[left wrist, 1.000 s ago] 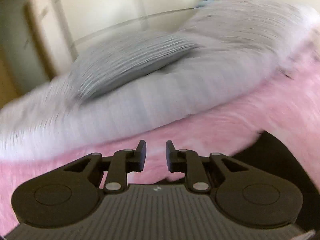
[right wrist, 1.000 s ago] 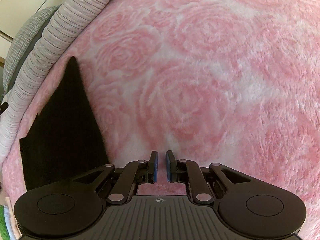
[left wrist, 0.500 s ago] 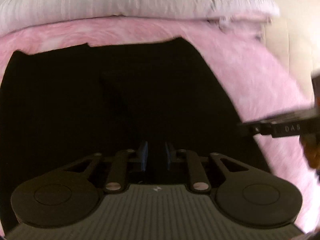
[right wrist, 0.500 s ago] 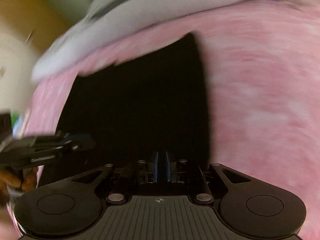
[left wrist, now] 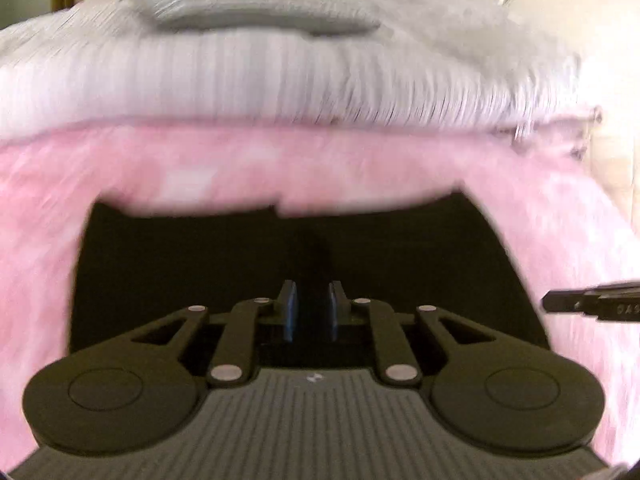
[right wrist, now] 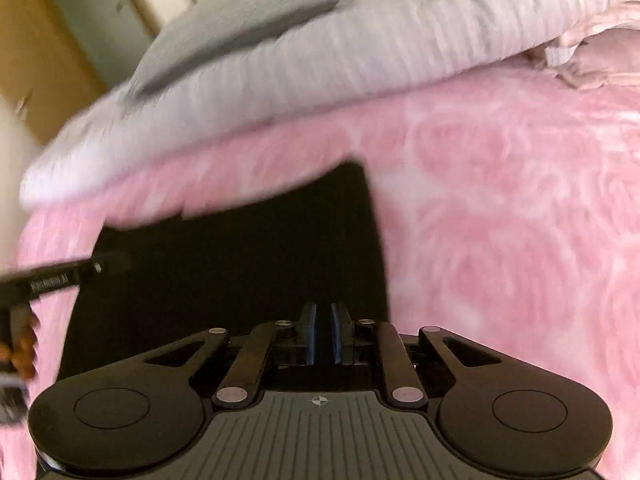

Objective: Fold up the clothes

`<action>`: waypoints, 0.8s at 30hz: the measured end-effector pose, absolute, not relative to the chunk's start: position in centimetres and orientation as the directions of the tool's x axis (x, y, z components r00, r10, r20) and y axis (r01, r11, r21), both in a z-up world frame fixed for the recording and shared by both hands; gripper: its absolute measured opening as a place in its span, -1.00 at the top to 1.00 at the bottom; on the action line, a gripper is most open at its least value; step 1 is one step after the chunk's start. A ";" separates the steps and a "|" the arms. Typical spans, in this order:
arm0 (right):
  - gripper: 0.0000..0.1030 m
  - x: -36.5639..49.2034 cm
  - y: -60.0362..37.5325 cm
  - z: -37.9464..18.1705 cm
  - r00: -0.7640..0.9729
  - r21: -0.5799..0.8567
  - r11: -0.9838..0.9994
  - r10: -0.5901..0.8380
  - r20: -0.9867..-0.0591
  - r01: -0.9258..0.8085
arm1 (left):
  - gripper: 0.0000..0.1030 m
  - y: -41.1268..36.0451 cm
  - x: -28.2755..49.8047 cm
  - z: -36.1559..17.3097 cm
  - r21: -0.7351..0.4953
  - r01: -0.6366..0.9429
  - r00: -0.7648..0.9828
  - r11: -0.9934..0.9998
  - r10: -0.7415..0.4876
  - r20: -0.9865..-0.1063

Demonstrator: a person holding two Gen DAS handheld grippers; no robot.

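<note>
A black garment [left wrist: 240, 272] lies flat on a pink fleece blanket [left wrist: 360, 164]; it also shows in the right wrist view [right wrist: 240, 268]. My left gripper [left wrist: 312, 300] hovers over the garment's near edge, its fingers a small gap apart with dark cloth between them. My right gripper [right wrist: 323, 320] sits at the garment's near right corner, its blue pads nearly together with a narrow gap. Whether either grips cloth is unclear. The right gripper's side [left wrist: 592, 304] shows in the left view, and the left gripper's side [right wrist: 52, 280] shows in the right view.
A white ribbed duvet [left wrist: 280, 76] and a grey pillow [left wrist: 256, 4] lie beyond the blanket. The blanket [right wrist: 500, 220] spreads right of the garment. A wooden wardrobe [right wrist: 44, 52] stands at the far left.
Both grippers swung from the blanket and pillow to the black garment. In the last half second both views tilted up and back, so the garment looks smaller and the duvet shows more.
</note>
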State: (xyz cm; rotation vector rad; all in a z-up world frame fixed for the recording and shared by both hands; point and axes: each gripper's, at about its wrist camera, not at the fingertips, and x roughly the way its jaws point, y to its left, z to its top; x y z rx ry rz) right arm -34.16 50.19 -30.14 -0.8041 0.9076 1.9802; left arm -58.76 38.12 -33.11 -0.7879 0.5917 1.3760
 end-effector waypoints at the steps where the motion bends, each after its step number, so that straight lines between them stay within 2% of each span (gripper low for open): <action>1: 0.78 -34.1 48.8 -30.2 -0.466 0.286 -0.444 0.376 -0.801 -0.849 | 0.76 36.2 -59.0 -33.3 -0.126 -0.992 0.109 0.015 0.612 -0.783; 4: 0.78 -34.1 42.8 -31.9 -0.380 0.190 -0.478 0.340 -0.860 -0.858 | 0.76 28.0 -59.4 -33.8 -0.060 -0.998 0.063 0.025 0.563 -0.824; 7: 0.78 -32.2 35.4 -33.3 -0.279 0.085 -0.439 0.400 -0.873 -0.895 | 0.75 19.6 -59.2 -34.7 -0.006 -1.000 0.011 0.012 0.529 -0.849; 9: 0.78 -29.9 29.8 -33.1 -0.260 0.080 -0.396 0.425 -0.867 -0.915 | 0.75 14.4 -59.4 -34.7 0.001 -1.000 -0.008 -0.014 0.509 -0.861; 12: 0.78 -27.6 23.3 -32.1 -0.230 0.071 -0.383 0.388 -0.892 -0.921 | 0.75 8.0 -59.6 -34.1 -0.001 -0.998 -0.030 -0.066 0.459 -0.888; 16: 0.78 -26.5 18.1 -31.1 -0.167 0.052 -0.367 0.289 -0.943 -0.929 | 0.76 4.7 -59.7 -32.4 -0.016 -0.996 -0.023 -0.088 0.424 -0.906; 19: 0.78 -27.0 16.8 -29.9 -0.137 0.031 -0.327 0.309 -0.941 -0.945 | 0.75 3.9 -59.6 -31.1 -0.079 -0.993 0.025 -0.092 0.476 -0.879; 21: 0.78 -27.5 16.5 -29.3 -0.183 0.078 -0.297 0.346 -0.920 -0.952 | 0.75 3.5 -59.2 -31.2 -0.088 -0.993 0.040 -0.078 0.486 -0.873; 24: 0.78 -28.4 15.5 -30.0 -0.199 0.101 -0.294 0.325 -0.925 -0.951 | 0.70 2.1 -58.4 -32.5 -0.084 -0.992 0.037 -0.093 0.424 -0.905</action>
